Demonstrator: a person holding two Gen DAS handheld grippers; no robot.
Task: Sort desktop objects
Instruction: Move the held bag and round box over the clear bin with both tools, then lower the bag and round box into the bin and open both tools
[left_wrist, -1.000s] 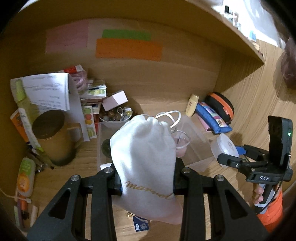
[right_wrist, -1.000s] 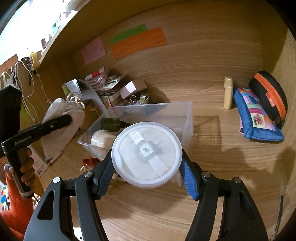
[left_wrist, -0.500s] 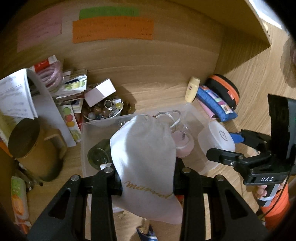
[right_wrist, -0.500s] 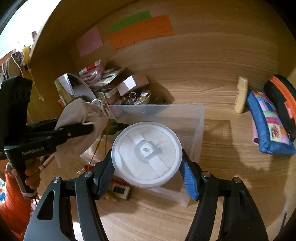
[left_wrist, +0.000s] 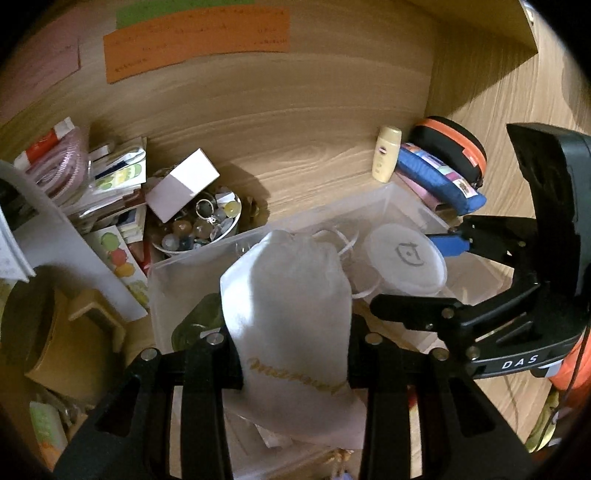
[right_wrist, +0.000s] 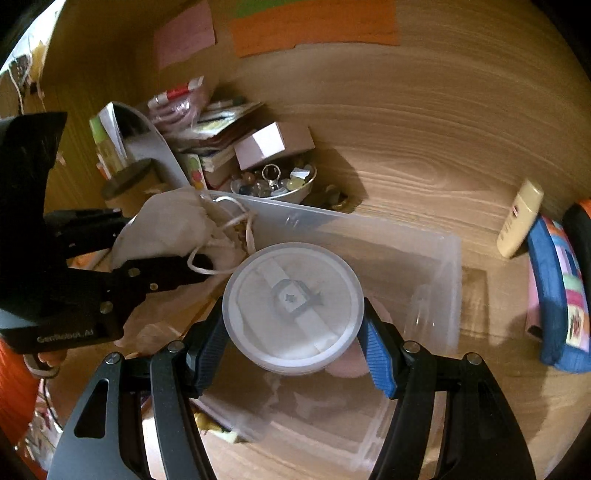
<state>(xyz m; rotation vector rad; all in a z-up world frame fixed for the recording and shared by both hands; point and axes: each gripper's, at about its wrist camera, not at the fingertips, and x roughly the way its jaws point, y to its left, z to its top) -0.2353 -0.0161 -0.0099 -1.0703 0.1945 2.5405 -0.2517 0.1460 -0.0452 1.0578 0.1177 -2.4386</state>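
Note:
A white drawstring pouch (left_wrist: 288, 302) with gold lettering is pinched in my left gripper (left_wrist: 295, 363), which is shut on it over the left half of a clear plastic bin (left_wrist: 406, 199). My right gripper (right_wrist: 293, 347) is shut on a round white lidded container (right_wrist: 293, 306), its blue pads pressing both sides, above the bin's (right_wrist: 454, 258) middle. In the left wrist view the container (left_wrist: 404, 260) hangs just right of the pouch, held by the right gripper (left_wrist: 400, 271). In the right wrist view the pouch (right_wrist: 170, 225) and left gripper (right_wrist: 162, 240) sit at the left.
A dark green jar (left_wrist: 199, 325) and a pink cup (right_wrist: 343, 365) lie in the bin. Behind it stand a bowl of beads and rings (left_wrist: 199, 229), a pink box (left_wrist: 183, 184) and stacked booklets (left_wrist: 110, 184). A brown mug (left_wrist: 44, 332) stands left; a yellow tube (left_wrist: 386, 153) and blue pouch (left_wrist: 439, 181) right.
Both grippers have come forward and down over the clear bin. The round container went from beside the bin's right edge to above its inside. Both grips held.

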